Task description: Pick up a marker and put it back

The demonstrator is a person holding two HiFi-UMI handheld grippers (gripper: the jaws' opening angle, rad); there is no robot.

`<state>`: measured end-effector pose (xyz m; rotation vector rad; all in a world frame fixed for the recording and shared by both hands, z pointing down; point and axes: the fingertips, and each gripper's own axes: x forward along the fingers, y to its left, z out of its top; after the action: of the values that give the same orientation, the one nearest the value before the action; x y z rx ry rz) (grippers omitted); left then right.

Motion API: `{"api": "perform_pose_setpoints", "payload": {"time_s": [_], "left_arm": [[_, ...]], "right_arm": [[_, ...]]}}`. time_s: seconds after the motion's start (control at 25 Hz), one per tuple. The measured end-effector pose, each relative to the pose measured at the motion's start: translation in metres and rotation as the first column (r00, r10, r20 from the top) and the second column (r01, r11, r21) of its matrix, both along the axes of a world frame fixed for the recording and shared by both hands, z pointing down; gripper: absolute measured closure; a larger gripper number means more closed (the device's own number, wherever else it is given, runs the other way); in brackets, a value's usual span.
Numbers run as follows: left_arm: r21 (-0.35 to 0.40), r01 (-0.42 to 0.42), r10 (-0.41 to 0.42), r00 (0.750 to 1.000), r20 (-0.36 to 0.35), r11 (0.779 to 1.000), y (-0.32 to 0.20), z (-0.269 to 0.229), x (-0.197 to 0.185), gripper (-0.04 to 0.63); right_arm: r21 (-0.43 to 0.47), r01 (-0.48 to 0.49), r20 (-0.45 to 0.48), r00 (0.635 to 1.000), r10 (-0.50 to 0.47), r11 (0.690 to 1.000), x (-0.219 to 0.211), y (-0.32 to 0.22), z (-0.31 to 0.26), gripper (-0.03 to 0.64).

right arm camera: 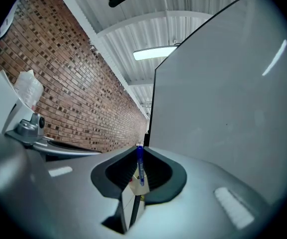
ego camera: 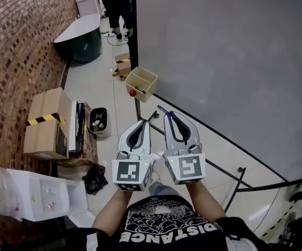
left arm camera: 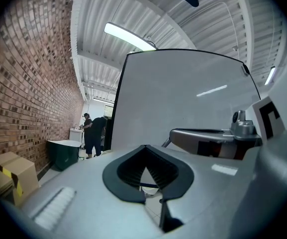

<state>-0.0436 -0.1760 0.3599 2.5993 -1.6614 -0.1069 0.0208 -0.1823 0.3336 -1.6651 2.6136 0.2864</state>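
beside the whiteboard (ego camera: 229,61), the right hand-held gripper (ego camera: 167,115) pinches a blue marker (right arm camera: 140,166) by its tips, likely poised to return it to the beige bin (ego camera: 149,88), while the left hand-held gripper (ego camera: 146,123) is pressed together, empty and idle.

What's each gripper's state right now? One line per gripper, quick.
Left gripper: shut, nothing between its fingers.
Right gripper: shut on the blue marker.
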Motion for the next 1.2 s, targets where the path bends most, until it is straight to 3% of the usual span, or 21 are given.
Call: {"api": "perform_pose_setpoints", "payload": {"time_s": [0.28,1.2], "left_arm": [[-0.006,-0.007,0.007,0.999,-0.034,1.000,-0.003,0.001,0.002,0.591],[-0.054,0.033,-0.033,0.999,0.002,0.998,-0.070,0.027,-0.005,0.589]], "right_arm": [[-0.014,0.006,0.007,1.000,-0.006,1.000,0.002,-0.003,0.003,0.583],[-0.011,0.033,0.004,0.999,-0.033,0.999,-0.006,-0.085,-0.004,0.583]]}}
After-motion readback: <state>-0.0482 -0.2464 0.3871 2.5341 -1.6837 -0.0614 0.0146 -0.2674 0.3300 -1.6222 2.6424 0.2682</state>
